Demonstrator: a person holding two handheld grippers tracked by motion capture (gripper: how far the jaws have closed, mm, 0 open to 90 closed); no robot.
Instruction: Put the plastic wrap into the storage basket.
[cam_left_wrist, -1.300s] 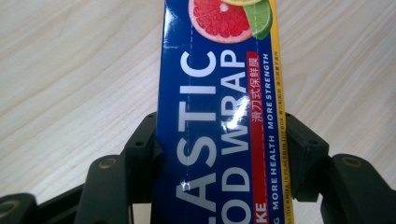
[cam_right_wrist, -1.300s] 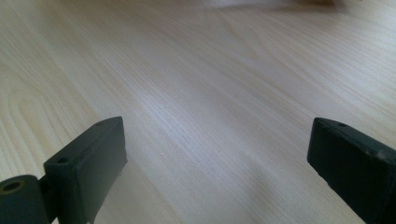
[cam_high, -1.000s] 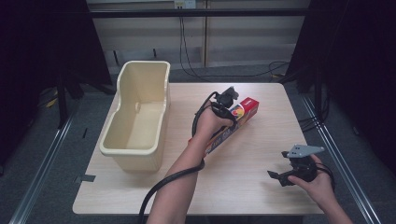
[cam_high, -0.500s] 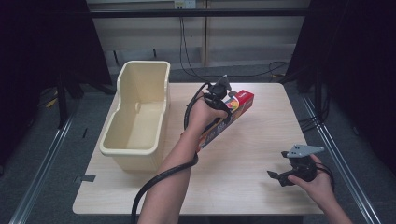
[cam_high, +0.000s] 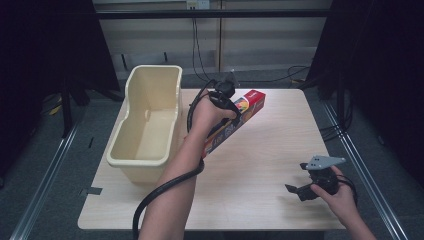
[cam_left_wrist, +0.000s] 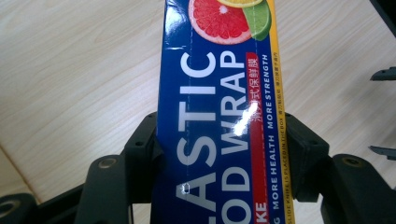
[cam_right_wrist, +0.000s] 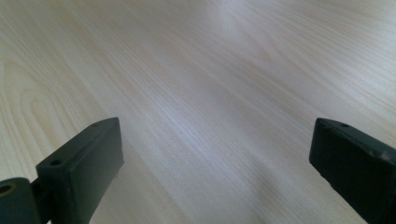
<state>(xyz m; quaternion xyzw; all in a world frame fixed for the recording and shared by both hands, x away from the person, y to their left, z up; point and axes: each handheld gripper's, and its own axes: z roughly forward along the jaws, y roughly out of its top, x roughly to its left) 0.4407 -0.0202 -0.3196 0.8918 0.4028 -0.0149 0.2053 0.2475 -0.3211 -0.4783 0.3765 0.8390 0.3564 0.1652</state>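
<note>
A long blue and red plastic food wrap box (cam_high: 246, 106) hangs tilted above the table's middle, its red end pointing to the far right. My left gripper (cam_high: 226, 102) is shut on it across its width. In the left gripper view the black jaws press both long sides of the box (cam_left_wrist: 219, 93), and the left gripper (cam_left_wrist: 219, 154) holds it over bare wood. My right gripper (cam_high: 301, 184) rests low near the table's front right, held by a hand. In the right gripper view the right gripper (cam_right_wrist: 215, 154) stands open with only table wood between its jaws.
A deep cream plastic tub (cam_high: 142, 161) stands along the left side of the light wooden table (cam_high: 285, 135), just left of the raised forearm. A black cable (cam_high: 160, 192) trails from the left gripper toward the front edge. Dark floor and cables lie beyond the table.
The left hand has lifted the box off the table and carried it left toward the tub. The right gripper has stayed where it was.
</note>
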